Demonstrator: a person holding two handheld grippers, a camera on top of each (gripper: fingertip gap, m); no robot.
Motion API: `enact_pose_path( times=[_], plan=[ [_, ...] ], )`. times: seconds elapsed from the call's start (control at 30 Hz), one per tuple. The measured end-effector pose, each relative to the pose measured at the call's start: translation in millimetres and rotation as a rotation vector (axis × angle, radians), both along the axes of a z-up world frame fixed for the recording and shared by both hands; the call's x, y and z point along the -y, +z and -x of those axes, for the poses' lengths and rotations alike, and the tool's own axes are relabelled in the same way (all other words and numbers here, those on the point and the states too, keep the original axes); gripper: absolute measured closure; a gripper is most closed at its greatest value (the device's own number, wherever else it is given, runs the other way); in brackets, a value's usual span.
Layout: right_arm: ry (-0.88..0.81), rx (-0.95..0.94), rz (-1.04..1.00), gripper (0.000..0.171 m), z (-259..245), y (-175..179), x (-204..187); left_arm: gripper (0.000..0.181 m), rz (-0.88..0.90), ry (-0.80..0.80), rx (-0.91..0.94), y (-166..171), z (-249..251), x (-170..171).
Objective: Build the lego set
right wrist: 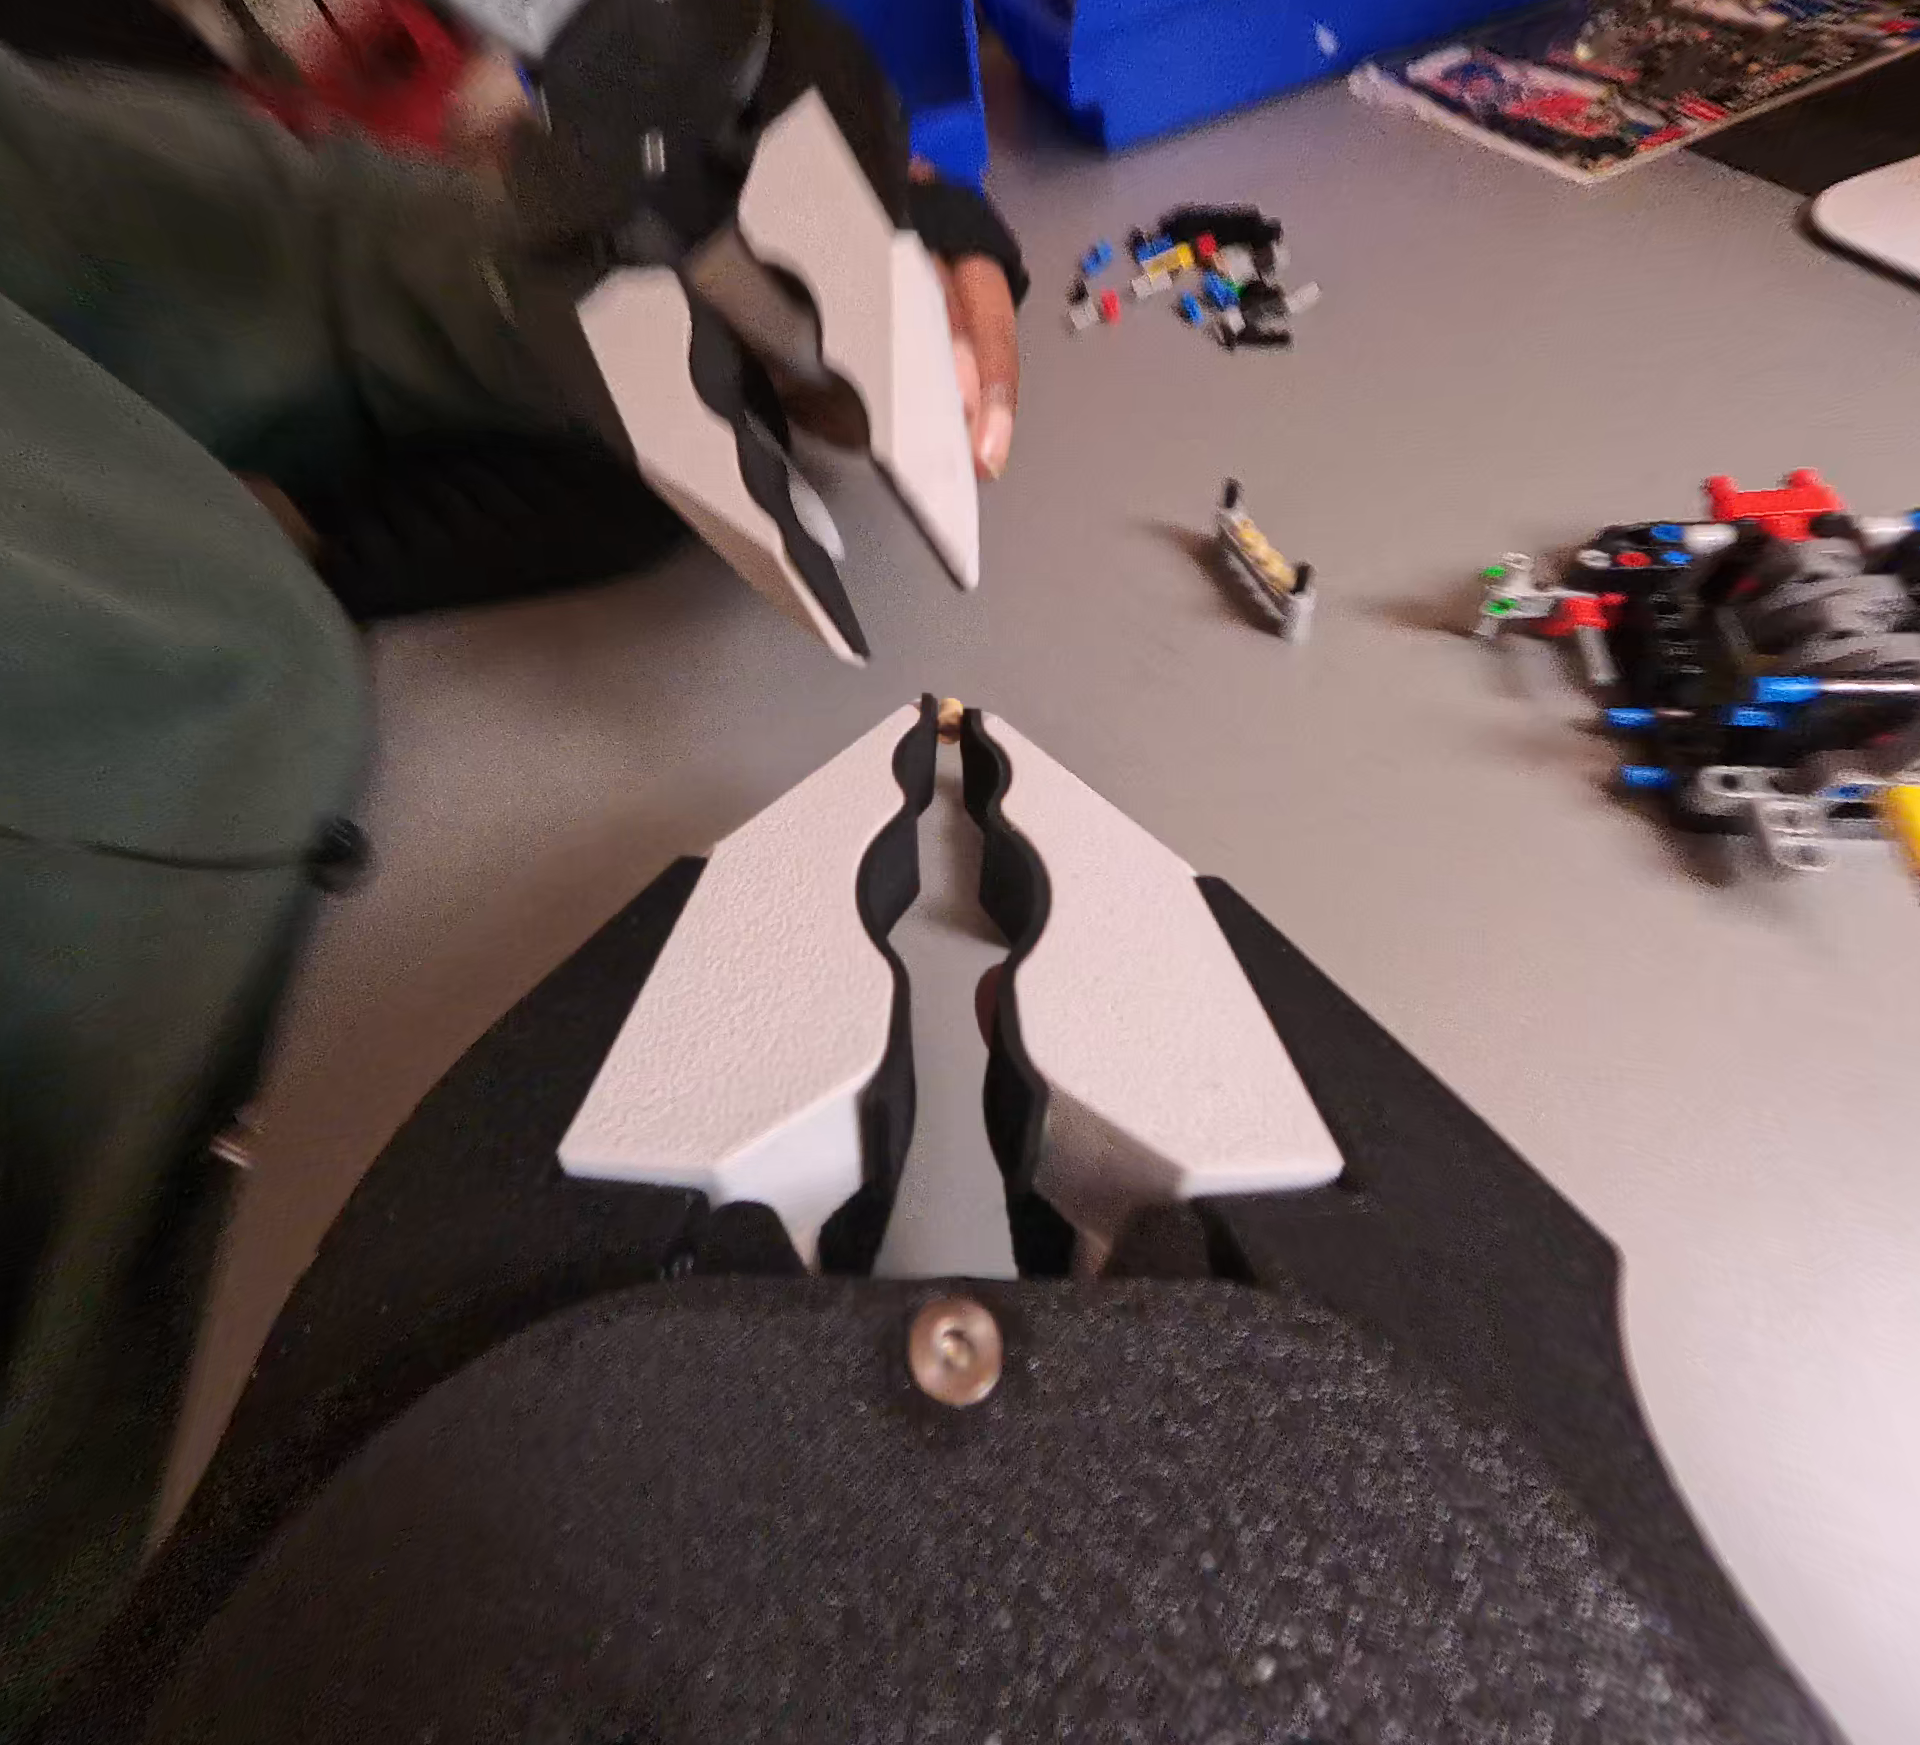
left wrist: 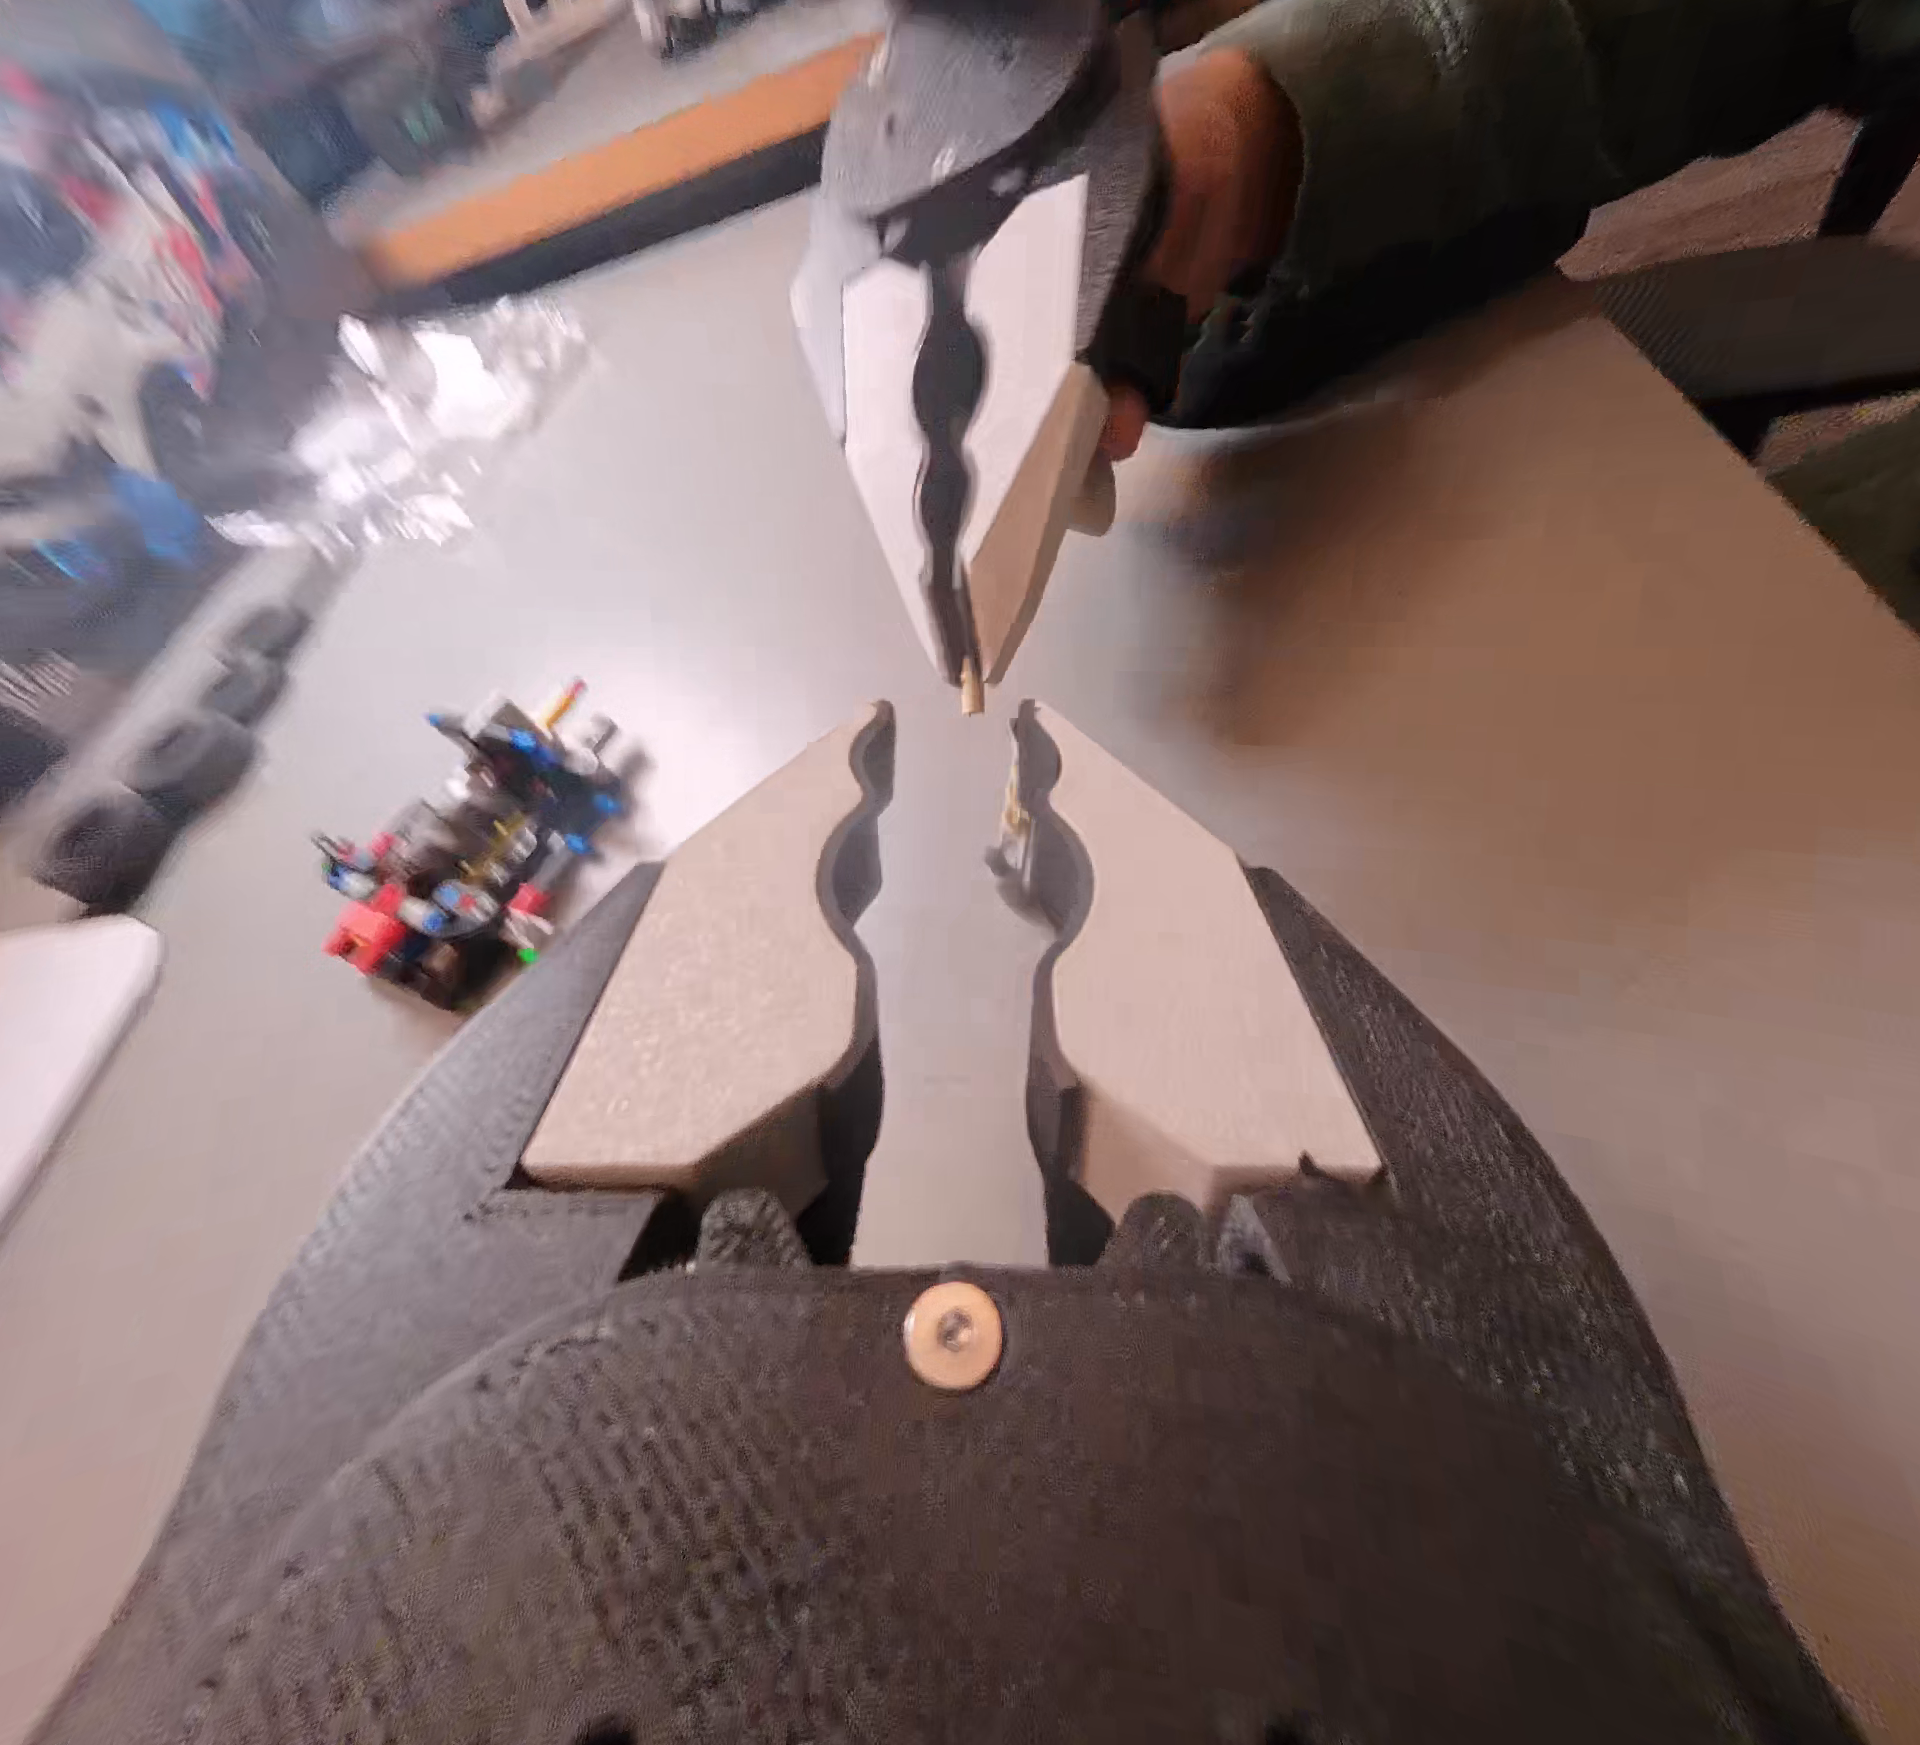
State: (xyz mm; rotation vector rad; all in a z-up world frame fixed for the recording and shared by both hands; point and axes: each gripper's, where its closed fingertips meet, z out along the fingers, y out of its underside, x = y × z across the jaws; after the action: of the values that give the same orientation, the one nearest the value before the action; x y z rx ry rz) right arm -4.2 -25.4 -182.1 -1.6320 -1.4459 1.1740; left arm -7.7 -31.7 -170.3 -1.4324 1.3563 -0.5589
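Right gripper jaws pinched on small tan peg, left gripper jaws narrowly parted, empty.

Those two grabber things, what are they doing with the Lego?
A person is building a Lego set with a gripper in each hand. The right gripper pinches a tiny tan peg at its tips. The left gripper faces it with jaws open and empty. The half-built car, a small grey piece and loose bricks wait on the table.
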Motion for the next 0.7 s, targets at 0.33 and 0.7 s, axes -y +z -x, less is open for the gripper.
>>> enact_pose_path(
  times=[0.33, 0.7],
  plan=[
    [0.223, 0.525, -0.28, 0.169, 8.3, -37.1, -0.1, 0.161, 0.418, 0.002, -0.226, -73.1, 8.6, -4.9],
    [0.302, 0.73, -0.359, 0.169, 11.6, -50.1, -1.3, 0.175, 0.417, -0.003, -0.217, -74.3, 4.1, -6.0]
  ],
)
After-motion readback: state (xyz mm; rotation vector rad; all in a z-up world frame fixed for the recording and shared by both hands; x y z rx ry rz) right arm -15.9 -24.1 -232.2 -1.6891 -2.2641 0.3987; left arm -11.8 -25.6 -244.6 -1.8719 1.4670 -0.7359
